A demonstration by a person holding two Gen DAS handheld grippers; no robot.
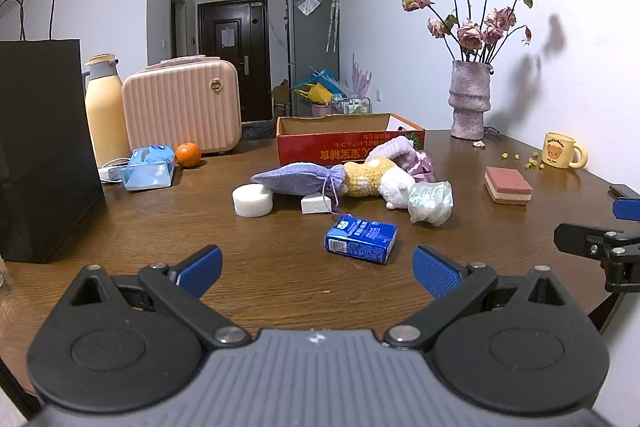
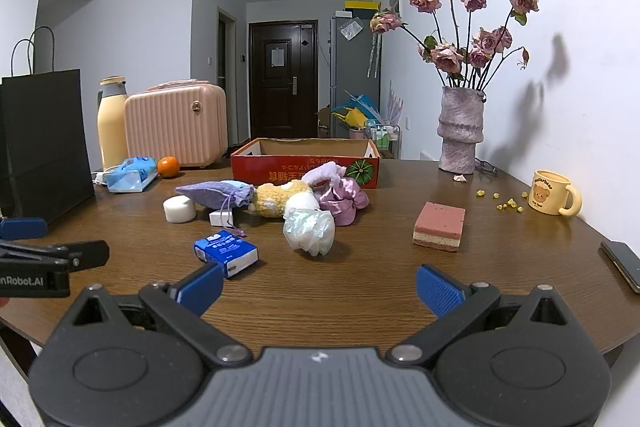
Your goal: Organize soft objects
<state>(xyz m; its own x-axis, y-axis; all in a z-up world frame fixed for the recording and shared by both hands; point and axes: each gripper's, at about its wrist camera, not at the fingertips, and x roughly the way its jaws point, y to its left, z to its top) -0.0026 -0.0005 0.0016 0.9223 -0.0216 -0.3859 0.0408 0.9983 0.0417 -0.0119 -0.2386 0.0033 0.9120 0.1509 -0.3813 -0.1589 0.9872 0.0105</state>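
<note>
Black phone (image 2: pixel 622 264) shows fully only in the right wrist view.

Both fisheye cameras sit low at the near edge of the counter (image 1: pixel 280 267), each looking forward over its own wide-spread gripper fingers toward the far edge and the hallway door beyond. The left wrist view stands nearer the left side, close to the blue tissue pack (image 1: pixel 361 239), and catches the right gripper (image 1: pixel 592 247) at its right border; the right wrist view stands further right and catches the left gripper (image 2: pixel 52 259) at its left border. Both share the middle pile of soft things, the red cardboard box (image 1: pixel 350 143) and the vase (image 1: pixel 470 99) by the wall.
</note>
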